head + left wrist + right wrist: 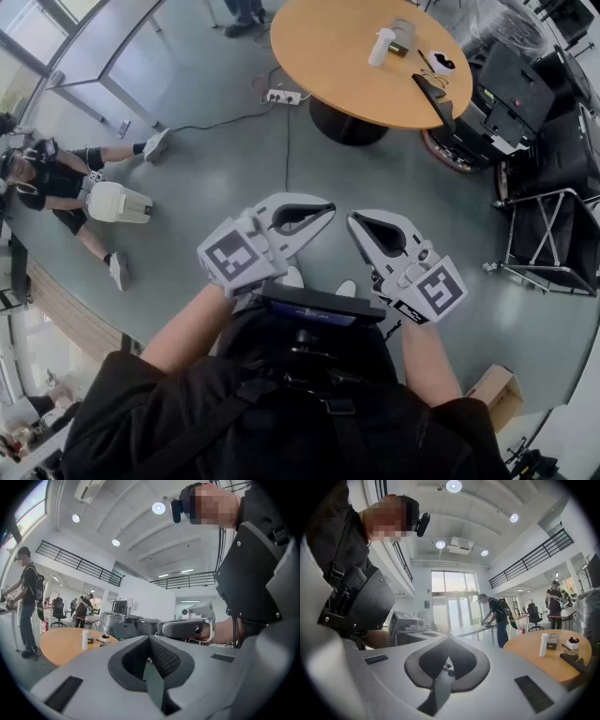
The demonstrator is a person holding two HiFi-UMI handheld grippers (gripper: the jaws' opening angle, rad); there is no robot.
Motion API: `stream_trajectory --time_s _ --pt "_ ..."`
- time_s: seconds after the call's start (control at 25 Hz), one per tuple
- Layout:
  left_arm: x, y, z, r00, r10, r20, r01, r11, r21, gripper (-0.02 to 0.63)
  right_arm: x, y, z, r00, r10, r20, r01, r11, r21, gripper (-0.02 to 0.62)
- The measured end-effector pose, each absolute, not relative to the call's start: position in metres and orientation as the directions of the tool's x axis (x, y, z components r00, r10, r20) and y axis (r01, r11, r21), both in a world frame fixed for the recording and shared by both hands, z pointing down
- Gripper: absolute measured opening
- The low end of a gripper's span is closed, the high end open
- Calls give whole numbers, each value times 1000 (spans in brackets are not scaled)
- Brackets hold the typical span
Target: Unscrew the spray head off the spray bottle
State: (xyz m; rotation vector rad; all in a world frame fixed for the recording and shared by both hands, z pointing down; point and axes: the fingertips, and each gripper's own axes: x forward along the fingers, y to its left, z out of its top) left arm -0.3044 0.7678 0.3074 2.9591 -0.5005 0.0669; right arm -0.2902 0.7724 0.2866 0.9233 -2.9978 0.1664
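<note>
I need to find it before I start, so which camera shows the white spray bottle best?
The head view: the white spray bottle stands largest there, unobstructed on the round table. The right gripper view shows it small, distant, side-on; the left gripper view shows it likewise.

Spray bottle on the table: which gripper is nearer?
Right, narrowly. The right gripper is almost straight short of the spray bottle; the left gripper sits further left. Both far off.

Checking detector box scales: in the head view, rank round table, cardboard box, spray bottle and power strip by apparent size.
1. round table
2. cardboard box, though it sits nearer the camera
3. spray bottle and power strip: look alike, not ranked
</note>
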Motion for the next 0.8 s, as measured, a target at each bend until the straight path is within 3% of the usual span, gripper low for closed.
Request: stream_trajectory --time_s 0.8 --pt "-283 711 308 936 -346 66 -352 -927 132 3 -259 713 289 -820 -572 13 -571 817 -78 5"
